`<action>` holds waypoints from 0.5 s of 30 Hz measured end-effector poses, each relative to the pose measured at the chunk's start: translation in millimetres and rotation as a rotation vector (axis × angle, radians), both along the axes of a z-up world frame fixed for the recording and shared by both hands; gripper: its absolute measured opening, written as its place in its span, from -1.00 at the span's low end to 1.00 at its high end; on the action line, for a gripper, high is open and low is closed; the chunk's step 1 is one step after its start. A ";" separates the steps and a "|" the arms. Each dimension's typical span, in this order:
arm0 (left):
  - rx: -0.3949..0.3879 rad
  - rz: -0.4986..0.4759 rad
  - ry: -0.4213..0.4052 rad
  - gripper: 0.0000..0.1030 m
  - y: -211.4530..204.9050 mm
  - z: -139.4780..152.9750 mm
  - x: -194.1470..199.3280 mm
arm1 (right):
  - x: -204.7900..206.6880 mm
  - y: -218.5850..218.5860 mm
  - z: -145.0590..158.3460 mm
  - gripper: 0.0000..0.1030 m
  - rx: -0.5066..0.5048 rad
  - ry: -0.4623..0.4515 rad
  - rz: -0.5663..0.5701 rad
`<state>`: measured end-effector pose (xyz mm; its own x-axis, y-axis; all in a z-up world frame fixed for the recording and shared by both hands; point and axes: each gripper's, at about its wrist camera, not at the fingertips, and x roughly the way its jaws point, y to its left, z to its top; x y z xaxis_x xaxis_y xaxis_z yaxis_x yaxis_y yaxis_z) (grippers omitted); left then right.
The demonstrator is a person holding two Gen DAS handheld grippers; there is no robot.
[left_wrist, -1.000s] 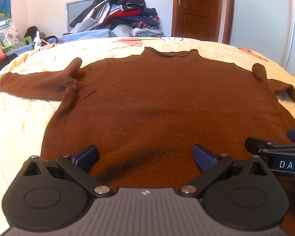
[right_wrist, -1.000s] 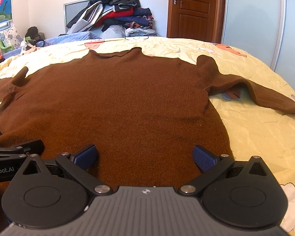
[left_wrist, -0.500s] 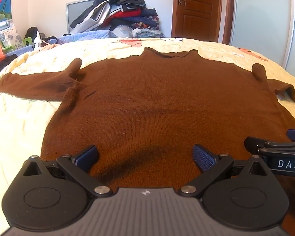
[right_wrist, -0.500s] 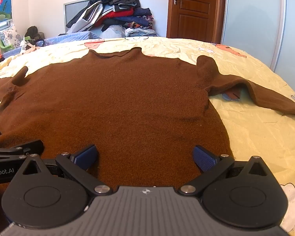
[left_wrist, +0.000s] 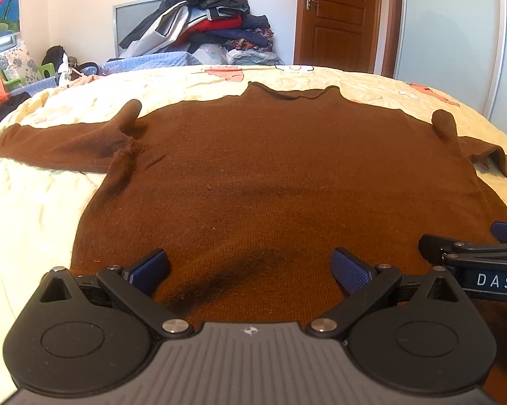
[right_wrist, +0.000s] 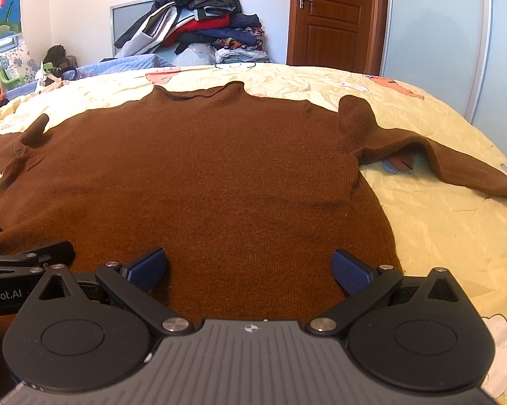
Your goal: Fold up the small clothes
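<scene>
A brown knit sweater (left_wrist: 273,175) lies flat on the bed, collar at the far side, both sleeves spread outward. It also shows in the right wrist view (right_wrist: 199,175). My left gripper (left_wrist: 250,270) is open over the sweater's near hem, left of centre. My right gripper (right_wrist: 248,268) is open over the near hem, toward the sweater's right edge. The right gripper's side shows at the right of the left wrist view (left_wrist: 473,263), and the left gripper's side at the left of the right wrist view (right_wrist: 20,263). Neither holds cloth.
The bed has a pale yellow printed cover (right_wrist: 439,236). A heap of clothes (left_wrist: 206,23) is piled behind the bed against the wall. A wooden door (left_wrist: 338,17) and a sliding wardrobe (left_wrist: 449,40) stand at the back right. Clutter lies at the far left (left_wrist: 24,74).
</scene>
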<state>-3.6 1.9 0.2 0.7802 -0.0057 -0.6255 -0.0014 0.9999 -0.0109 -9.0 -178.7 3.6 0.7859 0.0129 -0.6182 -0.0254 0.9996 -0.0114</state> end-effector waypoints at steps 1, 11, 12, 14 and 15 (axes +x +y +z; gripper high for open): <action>0.000 0.000 0.000 1.00 0.4 -0.1 0.1 | 0.0 -0.9 0.3 1.00 0.001 0.000 0.000; 0.000 0.000 0.000 1.00 0.2 0.0 -0.1 | 0.0 0.4 0.0 1.00 -0.001 0.000 0.000; 0.000 0.000 0.000 1.00 0.3 0.0 -0.1 | 0.0 0.3 0.0 1.00 -0.001 0.000 0.000; 0.000 0.000 0.000 1.00 0.1 0.0 0.0 | 0.0 -0.3 0.3 1.00 -0.001 0.000 0.000; 0.000 0.000 0.000 1.00 0.2 0.0 0.0 | 0.1 0.3 0.0 1.00 -0.001 0.000 0.000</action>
